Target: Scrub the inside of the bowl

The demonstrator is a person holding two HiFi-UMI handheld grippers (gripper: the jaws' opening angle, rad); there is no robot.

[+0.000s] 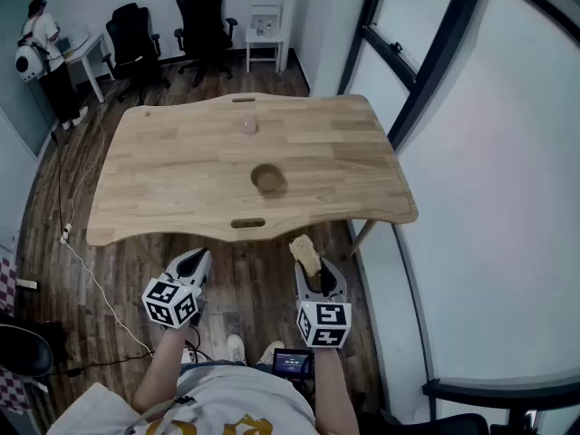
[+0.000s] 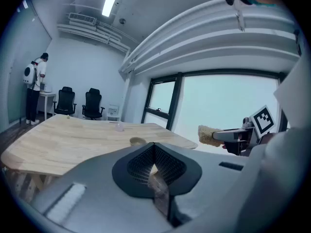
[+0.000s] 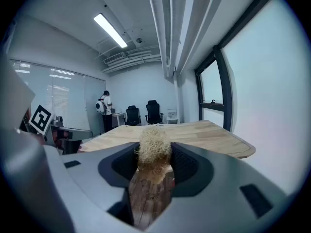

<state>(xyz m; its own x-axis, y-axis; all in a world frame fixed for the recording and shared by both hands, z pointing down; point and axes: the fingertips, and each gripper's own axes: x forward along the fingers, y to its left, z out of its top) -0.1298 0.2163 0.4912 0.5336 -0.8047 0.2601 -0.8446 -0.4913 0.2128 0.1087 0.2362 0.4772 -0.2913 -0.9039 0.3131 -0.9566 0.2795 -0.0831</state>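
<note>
Nearest the body, over the floor (image 1: 254,275) and short of the table's near edge, both grippers are held side by side. The left gripper (image 1: 195,259) is closed, with its jaws drawn together and nothing between them. The right gripper (image 1: 319,272) is clamped on a tan, fibrous scrubber (image 1: 305,250), which stands out beyond the jaw tips and points toward the table (image 1: 172,175).

Further out, the bowl (image 1: 267,179) stands upright on the table, about midway across and somewhat nearer the near edge. It is well apart from both grippers and touched by nothing. What lies inside it cannot be made out. Beyond it, near the far edge, a small pale round thing (image 1: 248,127) is seen. At the back of the room two chairs (image 1: 136,30) are set against the wall, and a person (image 1: 45,48) stands at the far left.

No scrubbing is judged to have begun, and the step in hand appears to be the approach. For the next move, the right gripper would need to be carried forward and tipped down so that the scrubber enters the bowl. The left gripper would have to be opened and set on the rim, since a light bowl is likely to slide when rubbed.
</note>
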